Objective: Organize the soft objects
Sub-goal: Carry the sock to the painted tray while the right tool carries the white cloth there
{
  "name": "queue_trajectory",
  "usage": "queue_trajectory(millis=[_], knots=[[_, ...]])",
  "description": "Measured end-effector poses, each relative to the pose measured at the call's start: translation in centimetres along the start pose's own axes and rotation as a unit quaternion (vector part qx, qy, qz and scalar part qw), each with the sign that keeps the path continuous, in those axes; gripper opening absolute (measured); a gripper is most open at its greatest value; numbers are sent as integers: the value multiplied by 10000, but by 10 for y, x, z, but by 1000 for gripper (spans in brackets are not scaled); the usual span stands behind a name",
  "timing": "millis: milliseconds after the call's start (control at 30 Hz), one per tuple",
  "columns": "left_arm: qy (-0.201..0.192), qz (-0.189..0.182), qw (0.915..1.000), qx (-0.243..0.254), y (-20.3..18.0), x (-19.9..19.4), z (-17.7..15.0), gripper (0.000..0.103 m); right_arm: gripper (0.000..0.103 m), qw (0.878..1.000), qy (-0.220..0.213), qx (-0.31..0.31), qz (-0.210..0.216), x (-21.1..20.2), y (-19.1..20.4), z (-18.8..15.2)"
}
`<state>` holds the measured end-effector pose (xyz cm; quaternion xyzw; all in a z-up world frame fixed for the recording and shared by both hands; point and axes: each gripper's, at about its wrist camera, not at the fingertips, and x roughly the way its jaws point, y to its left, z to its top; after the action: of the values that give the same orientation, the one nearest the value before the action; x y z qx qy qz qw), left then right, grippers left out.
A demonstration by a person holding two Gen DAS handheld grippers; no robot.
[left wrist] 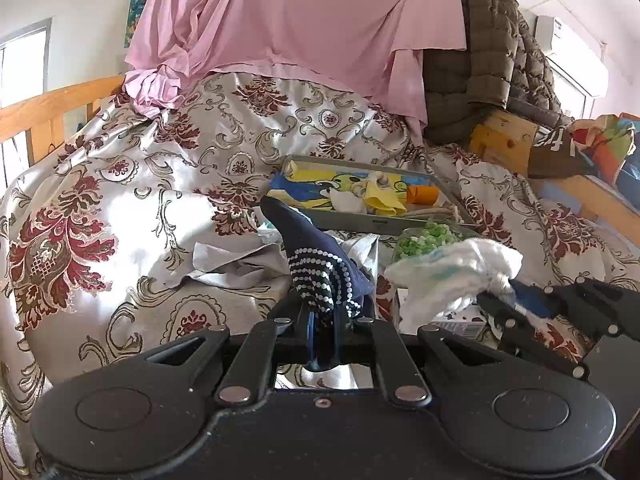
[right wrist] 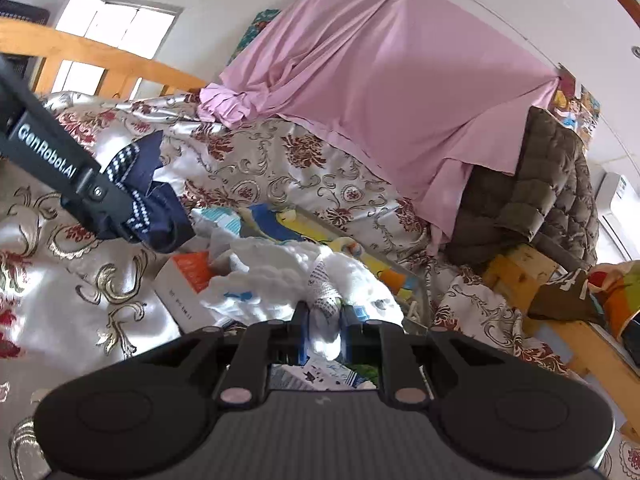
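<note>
**Two soft items held above the tray**

A navy dotted sock (left wrist: pixel 320 268) is clamped in the left gripper (left wrist: pixel 324 320), its long axis running up and away; a white cloth (right wrist: pixel 288 280) is pinched by the right gripper (right wrist: pixel 324 320). Beyond both, a grey tray (left wrist: pixel 360 222) is seen holding small colourful fabrics

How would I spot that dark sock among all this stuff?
Start at the floral bedspread under the pink sheet. In front of the grey tray, the left gripper pinches the navy sock: the only dark piece, with white dotted stripes, beside the white cloth.
</note>
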<state>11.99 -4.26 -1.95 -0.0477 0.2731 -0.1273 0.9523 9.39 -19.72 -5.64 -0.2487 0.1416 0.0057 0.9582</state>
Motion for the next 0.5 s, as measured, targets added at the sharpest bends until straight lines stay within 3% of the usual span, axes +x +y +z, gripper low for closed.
queue_trajectory(millis=[267,500], knots=[[10,-177,9998,-126,-6,8,16,9,18,9995,-117,238,-152,-7,-15,1],[-151,-357,9992,50,-16,20,43,9,18,9978,-245,533,-324,-6,-32,6]])
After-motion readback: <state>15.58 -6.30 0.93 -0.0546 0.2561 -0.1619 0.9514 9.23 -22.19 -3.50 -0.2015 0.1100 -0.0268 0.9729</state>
